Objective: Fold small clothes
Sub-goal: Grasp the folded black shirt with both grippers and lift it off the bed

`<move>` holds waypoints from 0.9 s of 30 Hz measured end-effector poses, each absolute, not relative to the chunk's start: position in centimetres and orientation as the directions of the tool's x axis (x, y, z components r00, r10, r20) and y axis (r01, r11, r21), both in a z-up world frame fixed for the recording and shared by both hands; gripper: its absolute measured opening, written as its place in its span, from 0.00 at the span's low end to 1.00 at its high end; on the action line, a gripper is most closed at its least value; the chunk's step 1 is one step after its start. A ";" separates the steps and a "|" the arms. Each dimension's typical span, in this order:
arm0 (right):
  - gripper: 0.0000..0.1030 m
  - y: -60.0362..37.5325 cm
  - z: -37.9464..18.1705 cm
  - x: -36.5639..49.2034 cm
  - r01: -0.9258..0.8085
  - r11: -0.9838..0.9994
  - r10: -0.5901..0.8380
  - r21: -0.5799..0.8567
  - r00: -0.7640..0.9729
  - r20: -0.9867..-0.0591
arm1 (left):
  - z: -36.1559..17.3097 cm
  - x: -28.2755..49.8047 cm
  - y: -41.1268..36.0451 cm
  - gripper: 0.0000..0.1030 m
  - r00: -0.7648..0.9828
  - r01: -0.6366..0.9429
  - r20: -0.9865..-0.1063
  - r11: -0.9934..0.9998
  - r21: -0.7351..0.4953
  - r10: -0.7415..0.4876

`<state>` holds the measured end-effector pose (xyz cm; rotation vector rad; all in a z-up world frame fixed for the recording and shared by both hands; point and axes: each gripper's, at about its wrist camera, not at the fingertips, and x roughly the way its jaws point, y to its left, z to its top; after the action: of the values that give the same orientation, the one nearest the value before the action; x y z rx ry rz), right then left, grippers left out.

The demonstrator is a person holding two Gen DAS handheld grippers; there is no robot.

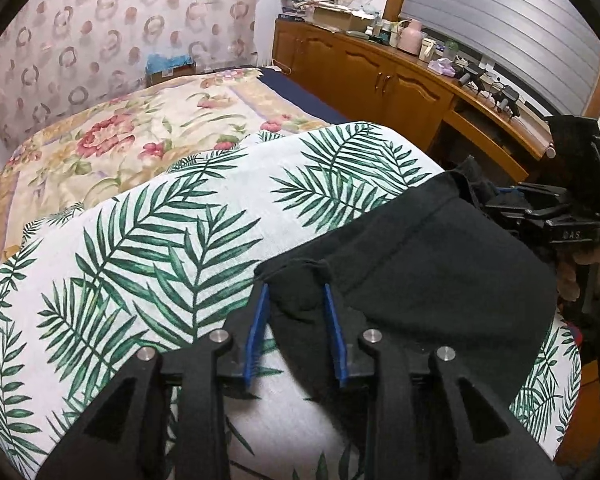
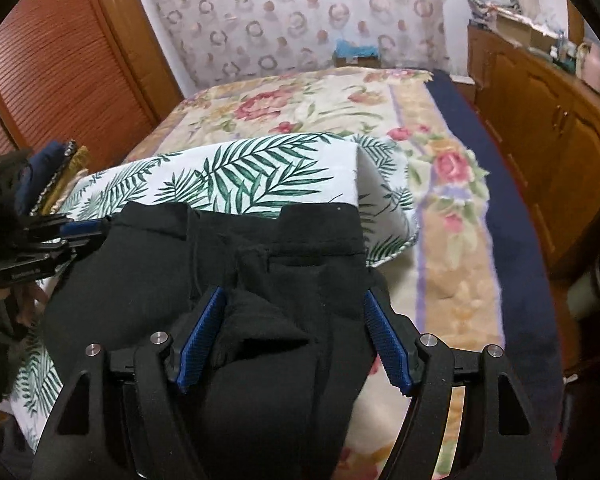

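Both claws straddle the black garment [image 2: 204,280] unpinched on the leaf-print surface [image 1: 160,240]: left claw [image 1: 296,312] narrowly parted at its left corner, right claw [image 2: 296,332] wide open at its right end.

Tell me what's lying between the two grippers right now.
The black garment spans the whole stretch: the left gripper is at one edge, the right gripper at the other, clearest in the right wrist view.

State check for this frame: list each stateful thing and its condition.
Black garment: partly folded, lying on the leaf-print cloth.
Left gripper: jaws apart, garment edge between them.
Right gripper: jaws wide, bunched fabric between them.
Cabinet doors: closed.
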<state>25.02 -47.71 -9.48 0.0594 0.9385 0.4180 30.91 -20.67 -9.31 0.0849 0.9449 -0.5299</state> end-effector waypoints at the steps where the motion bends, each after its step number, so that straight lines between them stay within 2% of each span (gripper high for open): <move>1: 0.71 -47.5 -9.5 24.9 -0.330 0.915 0.379 0.231 0.512 -0.771 | -9.4 31.1 -20.6 0.32 0.470 0.467 -0.791 0.871 -0.154 -0.391; 3: 0.70 -47.1 -9.5 24.8 -0.336 0.914 0.378 0.225 0.511 -0.772 | -9.5 31.5 -20.4 0.38 0.471 0.458 -0.791 0.874 -0.160 -0.391; 7: 0.63 -46.9 -9.4 24.7 -0.336 0.916 0.375 0.220 0.516 -0.771 | -9.5 31.8 -20.4 0.40 0.473 0.470 -0.787 0.869 -0.156 -0.396; 10: 0.43 -46.6 -8.9 24.2 -0.362 0.909 0.384 0.209 0.525 -0.760 | -9.6 31.9 -20.4 0.40 0.476 0.462 -0.786 0.873 -0.157 -0.394; 17: 0.18 -46.5 -8.7 23.7 -0.397 0.892 0.415 0.217 0.527 -0.742 | -9.6 32.3 -20.2 0.40 0.460 0.459 -0.779 0.865 -0.203 -0.426; 18: 0.17 -46.6 -8.7 23.7 -0.399 0.890 0.419 0.219 0.530 -0.737 | -9.5 32.4 -20.2 0.40 0.445 0.466 -0.776 0.856 -0.226 -0.447; 19: 0.16 -46.7 -8.6 23.5 -0.400 0.890 0.421 0.219 0.536 -0.732 | -9.5 32.5 -20.3 0.36 0.428 0.475 -0.774 0.845 -0.246 -0.467; 20: 0.15 -46.7 -8.4 23.4 -0.399 0.891 0.419 0.215 0.544 -0.727 | -9.5 32.5 -20.3 0.23 0.410 0.483 -0.773 0.834 -0.266 -0.484; 21: 0.14 -46.7 -8.1 22.9 -0.399 0.894 0.413 0.203 0.563 -0.715 | -9.5 32.5 -20.5 0.17 0.395 0.486 -0.772 0.826 -0.284 -0.498; 23: 0.13 -46.8 -7.3 22.3 -0.394 0.898 0.414 0.199 0.596 -0.688 | -9.2 32.3 -20.6 0.11 0.392 0.496 -0.765 0.818 -0.292 -0.511; 27: 0.12 -47.0 -5.1 20.9 -0.387 0.901 0.417 0.195 0.652 -0.633 | -7.0 30.4 -20.4 0.09 0.436 0.520 -0.716 0.802 -0.294 -0.545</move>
<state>20.89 -46.97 -5.12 0.0441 0.7292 0.4568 30.43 -20.39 -6.98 -0.0315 0.9023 -0.6628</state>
